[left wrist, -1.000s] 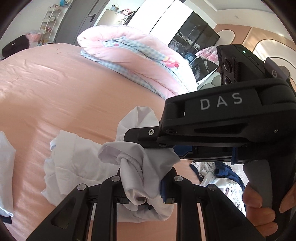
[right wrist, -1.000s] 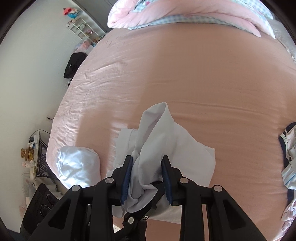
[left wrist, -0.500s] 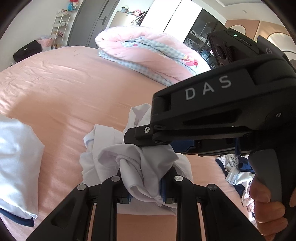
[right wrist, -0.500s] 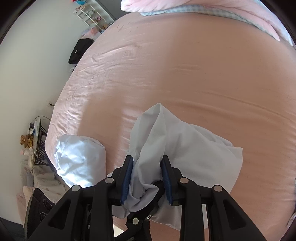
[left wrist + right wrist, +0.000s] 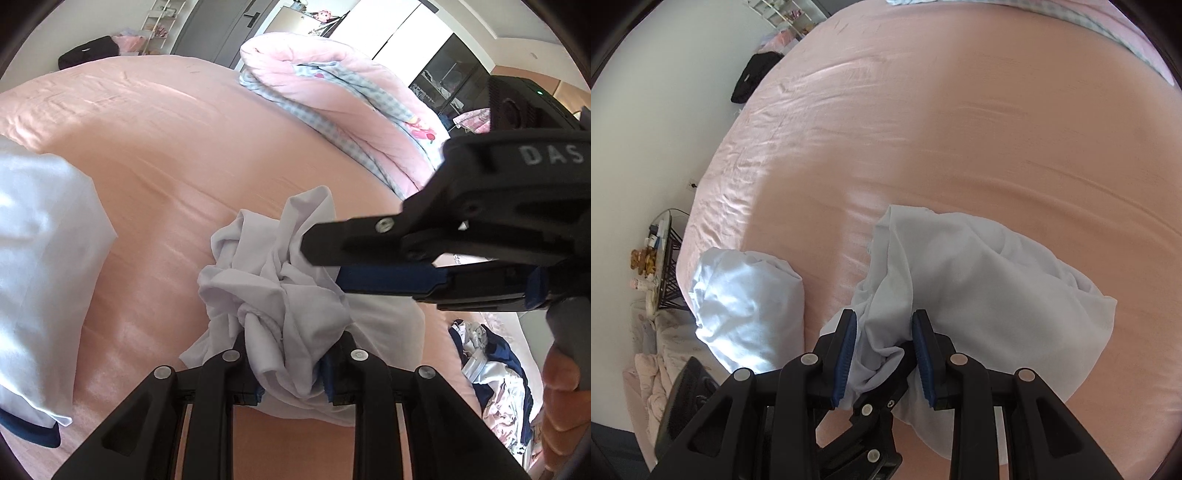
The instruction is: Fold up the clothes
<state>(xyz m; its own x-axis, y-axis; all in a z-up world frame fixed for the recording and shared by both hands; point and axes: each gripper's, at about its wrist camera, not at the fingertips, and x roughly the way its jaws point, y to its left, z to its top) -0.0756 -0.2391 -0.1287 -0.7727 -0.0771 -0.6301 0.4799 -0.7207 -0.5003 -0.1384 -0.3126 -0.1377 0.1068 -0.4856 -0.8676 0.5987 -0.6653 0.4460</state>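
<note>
**A:** so right at the tips, the left gripper (image 5: pixel 291 363) is clamping a wad of the white garment (image 5: pixel 280 295), and its jaws are just starting to ease apart with the cloth still bunched between the pads. The right gripper (image 5: pixel 882 354) is pinching another fold of the same garment (image 5: pixel 979 288), coming in from the right of the left one and nearly touching it.

**B:** what's changing compared to a second back?

**A:** both hands are sinking toward the bed. A second ago the garment was dangling off the jaws; now most of it is resting on the sheet just past the fingertips, spreading out to the right of the right gripper. I'm reading that as laying it down so it can be spread flat. Nothing is folded on this one yet, it's a crumpled lump.

**B:** and around it?

**A:** the surface is a peach-pink bedsheet (image 5: pixel 960 129), a bit wrinkled. Off to the left of both grippers another white piece (image 5: pixel 746 306) is sitting, looking bundled or folded already. To the right of the left gripper, a pile of mixed clothes (image 5: pixel 491 365) is waiting. Further ahead a rolled pink quilt (image 5: pixel 332 85) with a checked lining, then a dark wardrobe (image 5: pixel 447 85) and a grey door (image 5: pixel 229 26) at the back.
</note>
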